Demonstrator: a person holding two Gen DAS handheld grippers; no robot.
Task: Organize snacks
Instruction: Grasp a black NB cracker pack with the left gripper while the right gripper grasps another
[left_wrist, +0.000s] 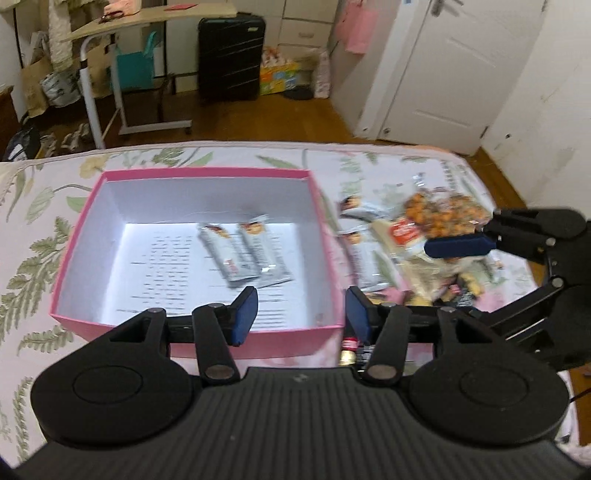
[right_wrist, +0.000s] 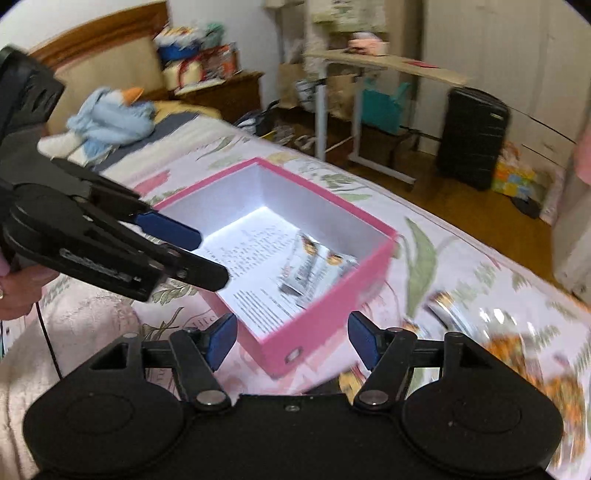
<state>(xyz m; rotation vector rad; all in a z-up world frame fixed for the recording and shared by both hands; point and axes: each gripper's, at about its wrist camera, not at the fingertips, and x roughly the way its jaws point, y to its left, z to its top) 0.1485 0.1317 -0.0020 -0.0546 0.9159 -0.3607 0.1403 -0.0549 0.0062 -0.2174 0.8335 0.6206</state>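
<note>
- Left gripper (left_wrist: 301, 314): jaws apart at a moderate width, nothing between the blue pads. It hangs over the near wall of the pink box (left_wrist: 199, 334).
- Pink box sits on the floral bedspread (left_wrist: 44, 229), lid off, white inside, printed sheet on its floor.
- Two silver snack packets (left_wrist: 245, 251) lie side by side on that sheet, just ahead of the left gripper's tips.
- Right gripper (right_wrist: 291, 338): jaws apart, wider than the left pair, empty. The box's near corner lies just ahead of its tips.
- Loose snack pile (left_wrist: 413, 236) rests on the bedspread beyond the left gripper's right finger, outside the box; an orange-filled bag (left_wrist: 443, 216) tops it.
- Motion blur; packet labels unreadable.
</note>
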